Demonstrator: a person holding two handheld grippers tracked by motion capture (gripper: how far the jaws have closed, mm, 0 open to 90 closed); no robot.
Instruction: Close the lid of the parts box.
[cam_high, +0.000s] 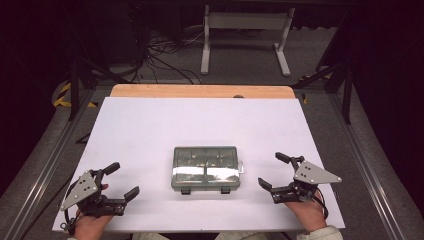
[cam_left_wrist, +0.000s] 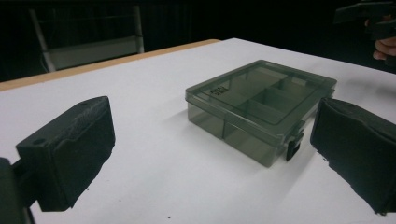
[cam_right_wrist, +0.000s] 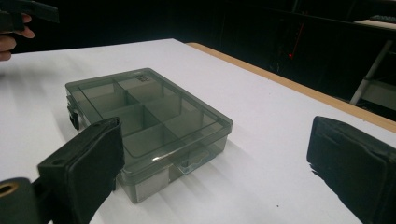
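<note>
Translucent grey-green plastic compartment box (cam_high: 205, 168) — lid shut, two black latches on near edge — lies flat at centre-front of white table top (cam_high: 150, 125). Compartments visible thru lid; contents can't be made out. Left gripper (cam_high: 120, 180) sits well apart to box's left, jaws spread. Right gripper (cam_high: 272, 170) near box's right side — jaws spread, gripping nothing.

We've got open white table (cam_high: 150, 125) all round the closed compartment box (cam_high: 205, 168), the only obstacle btwn left gripper (cam_high: 122, 181) & right gripper (cam_high: 274, 170). Both sit w/ jaws wide, well clear of its sides; far half of table free too.
</note>
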